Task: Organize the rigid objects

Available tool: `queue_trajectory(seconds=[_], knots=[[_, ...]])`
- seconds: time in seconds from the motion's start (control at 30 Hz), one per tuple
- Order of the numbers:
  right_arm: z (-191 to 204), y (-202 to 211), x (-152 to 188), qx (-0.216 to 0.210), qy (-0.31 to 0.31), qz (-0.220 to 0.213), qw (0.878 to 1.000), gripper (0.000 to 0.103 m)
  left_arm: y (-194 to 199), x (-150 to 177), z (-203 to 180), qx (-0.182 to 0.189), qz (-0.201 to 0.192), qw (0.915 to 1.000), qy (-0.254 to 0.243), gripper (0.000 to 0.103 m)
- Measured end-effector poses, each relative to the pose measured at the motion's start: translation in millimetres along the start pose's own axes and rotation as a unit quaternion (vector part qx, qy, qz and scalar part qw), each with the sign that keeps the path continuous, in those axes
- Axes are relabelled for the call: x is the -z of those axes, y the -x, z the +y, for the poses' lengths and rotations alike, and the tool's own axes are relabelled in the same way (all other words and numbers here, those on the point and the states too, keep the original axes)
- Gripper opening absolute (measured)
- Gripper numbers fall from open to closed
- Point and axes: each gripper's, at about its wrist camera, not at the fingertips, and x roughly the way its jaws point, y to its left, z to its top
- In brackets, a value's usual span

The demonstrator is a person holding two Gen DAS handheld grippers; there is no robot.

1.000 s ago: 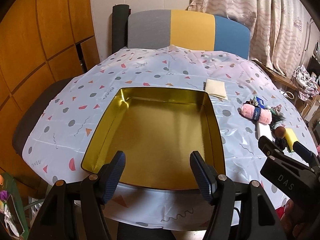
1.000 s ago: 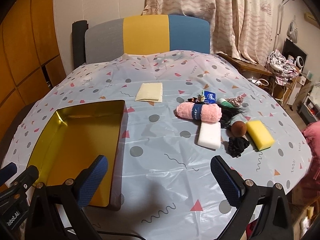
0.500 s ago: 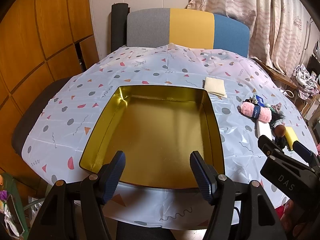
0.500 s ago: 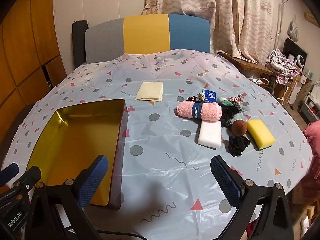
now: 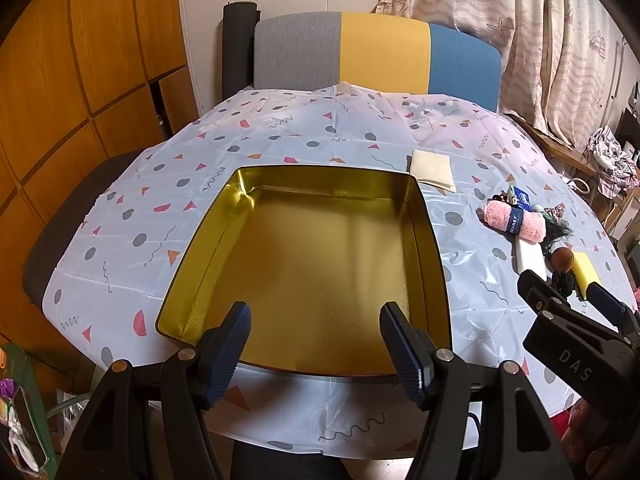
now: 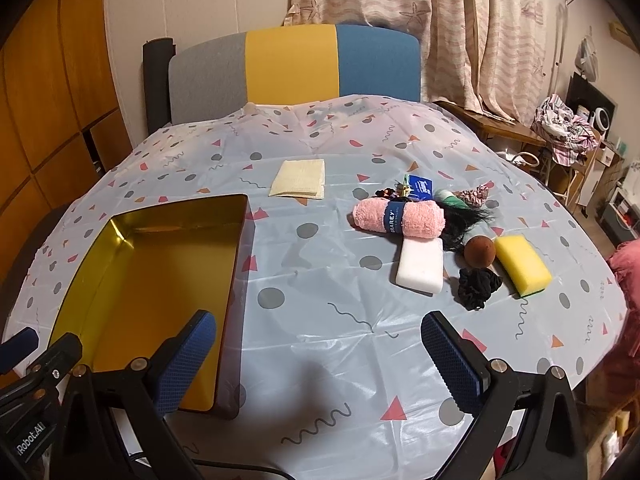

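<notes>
An empty gold tin box [image 5: 434, 256] [image 6: 234, 272] lies on the patterned tablecloth. My left gripper [image 5: 314, 332] hangs open over its near edge, nothing between the fingers. My right gripper [image 6: 318, 344] stands open above bare cloth, right of the tin. To the right lies a cluster: a pink rolled towel [image 6: 400, 218] [image 5: 514, 222], a white block [image 6: 420, 266], a brown ball [image 6: 479, 252], a yellow sponge [image 6: 522, 264], a black scrunchie [image 6: 478, 286], a blue packet [image 6: 420, 188].
A folded cream cloth [image 6: 298, 178] lies behind the tin. A grey, yellow and blue chair back [image 6: 294, 64] stands at the table's far edge. Wooden cabinets are on the left, curtains and a cluttered side table on the right.
</notes>
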Motion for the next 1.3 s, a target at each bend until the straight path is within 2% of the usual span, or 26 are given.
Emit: queue_trajectory(seconds=[0.93,1.3], knots=[[-20,-7,1,-0.001,-0.021,0.009,1.000,0.103,-7,-2,-21,-0.007,0.011,0.9997,-0.019,0.068],[-56,-15,2,0.013,-0.059,0.014,0.998,0.103,-12,-8,-54,-0.009,0.013,0.9984,-0.054,0.068]])
